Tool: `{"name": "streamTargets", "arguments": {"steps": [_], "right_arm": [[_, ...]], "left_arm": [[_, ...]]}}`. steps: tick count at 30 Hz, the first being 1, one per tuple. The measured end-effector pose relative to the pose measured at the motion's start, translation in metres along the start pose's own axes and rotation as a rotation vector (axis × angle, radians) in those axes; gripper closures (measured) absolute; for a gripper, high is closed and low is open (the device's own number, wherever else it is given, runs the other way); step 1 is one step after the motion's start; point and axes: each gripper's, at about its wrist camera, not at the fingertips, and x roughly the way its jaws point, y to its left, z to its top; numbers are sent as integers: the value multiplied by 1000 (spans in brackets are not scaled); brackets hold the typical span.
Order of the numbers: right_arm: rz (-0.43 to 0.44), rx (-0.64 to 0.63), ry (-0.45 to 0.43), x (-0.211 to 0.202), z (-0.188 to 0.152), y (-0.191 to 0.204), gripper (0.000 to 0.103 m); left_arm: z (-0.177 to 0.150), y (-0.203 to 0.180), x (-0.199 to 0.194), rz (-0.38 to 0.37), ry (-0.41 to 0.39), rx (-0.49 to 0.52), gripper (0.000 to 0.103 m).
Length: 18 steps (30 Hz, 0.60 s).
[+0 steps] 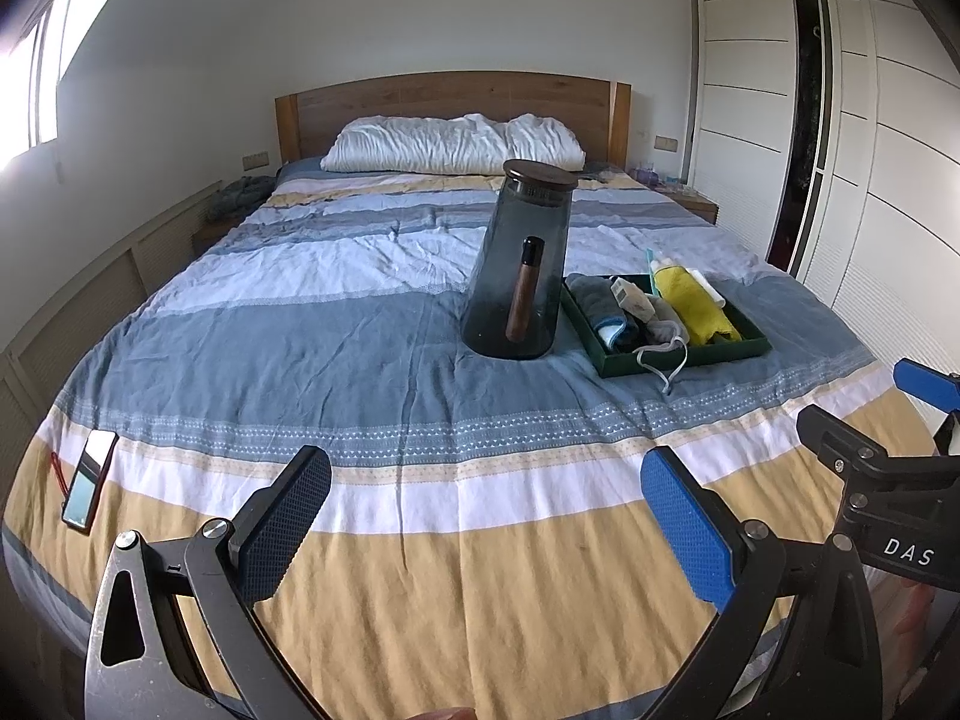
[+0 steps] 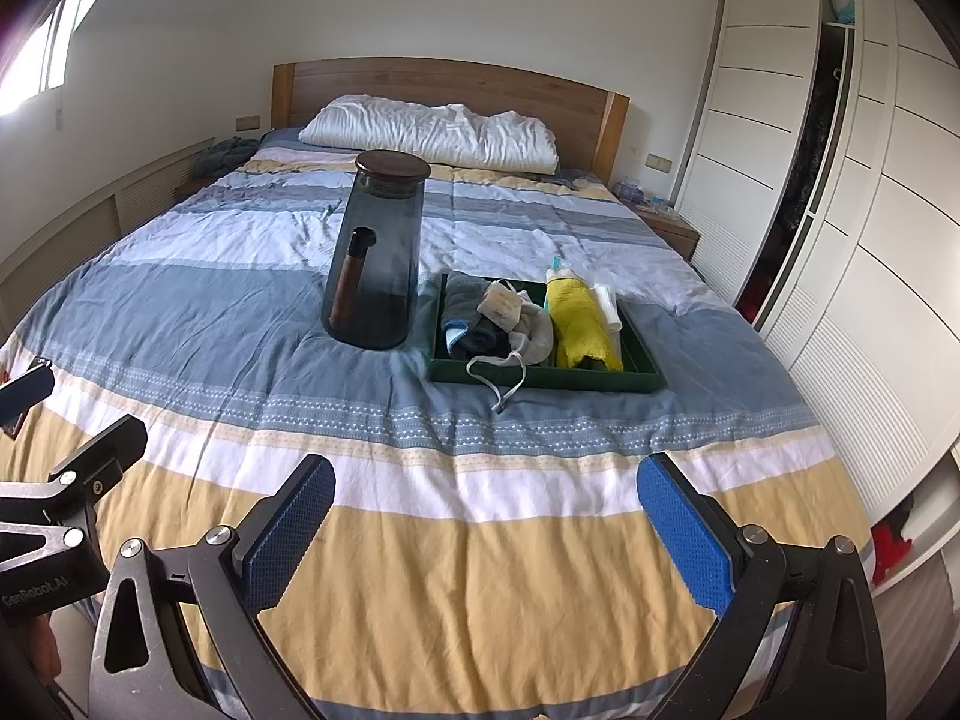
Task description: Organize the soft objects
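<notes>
1. A tall smoky-grey glass pitcher point(image 1: 519, 267) with a dark lid and a wooden handle is seen upright on the striped bedspread point(image 1: 372, 396).
2. A phone point(image 1: 90, 483) is laid flat near the left edge of the bed.
3. A white pillow point(image 1: 453, 144) is set against the wooden headboard point(image 1: 450, 96).
4. White wardrobe doors point(image 2: 852, 228) are lined along the right wall, with one dark gap left between them.
5. A bedside table point(image 2: 675, 228) is placed beside the headboard.
</notes>
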Motion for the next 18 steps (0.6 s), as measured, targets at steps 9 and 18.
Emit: {"name": "streamTargets", "arguments": {"steps": [9,18], "right_arm": [[-2,3,-1,0,0,0,0],[-2,1,-5,-1,1,1,0]], "left_arm": [[1,11,-5,-23,-5,-63,2],[4,14,-10,-11,-30,-70,2]]}}
